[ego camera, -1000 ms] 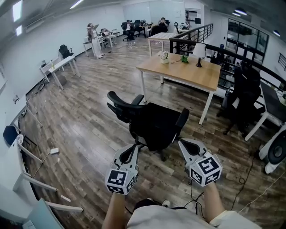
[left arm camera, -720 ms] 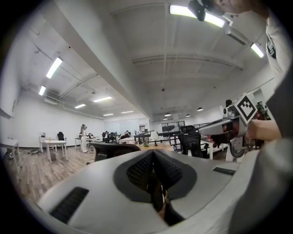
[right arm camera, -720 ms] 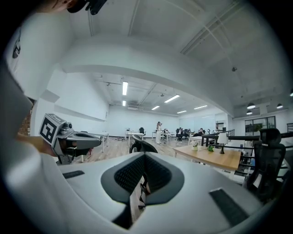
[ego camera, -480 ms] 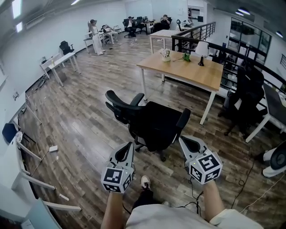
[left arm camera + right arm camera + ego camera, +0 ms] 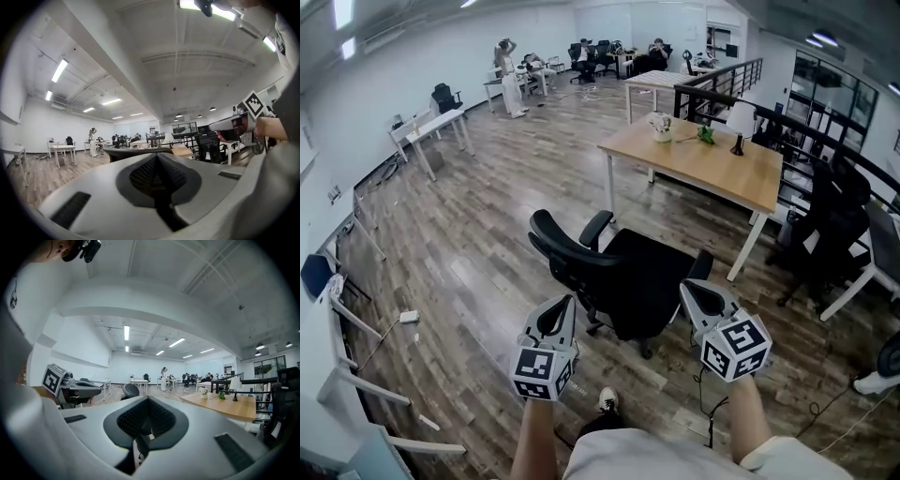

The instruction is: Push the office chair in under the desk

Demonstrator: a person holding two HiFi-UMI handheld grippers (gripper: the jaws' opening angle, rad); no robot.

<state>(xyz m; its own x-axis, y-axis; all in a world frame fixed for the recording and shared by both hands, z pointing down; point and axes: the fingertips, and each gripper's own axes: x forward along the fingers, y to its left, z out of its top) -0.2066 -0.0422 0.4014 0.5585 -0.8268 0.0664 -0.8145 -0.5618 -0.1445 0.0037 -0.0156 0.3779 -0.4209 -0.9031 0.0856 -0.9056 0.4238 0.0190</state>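
A black office chair (image 5: 628, 281) stands on the wood floor just ahead of me, its seat facing the wooden desk (image 5: 712, 164) with white legs, about a chair's width from the desk's near edge. My left gripper (image 5: 563, 303) is shut and empty, its tip close behind the chair's back on the left. Level with it on the right is my right gripper (image 5: 686, 287), shut and empty too, by the right armrest. Whether either touches the chair I cannot tell. In the left gripper view the shut left gripper (image 5: 157, 157) points over the chair's top edge (image 5: 136, 150).
A lamp (image 5: 739, 120) and a small plant (image 5: 661, 125) stand on the desk. Another black chair (image 5: 830, 216) is at the right by a second desk. White desks (image 5: 431, 127) line the left wall. People (image 5: 504, 61) are far back. A cable (image 5: 708, 412) lies by my feet.
I have stepped forward: the chair and the desk sit lower and nearer in the head view. Both grippers stay shut and keep their places behind the chair.
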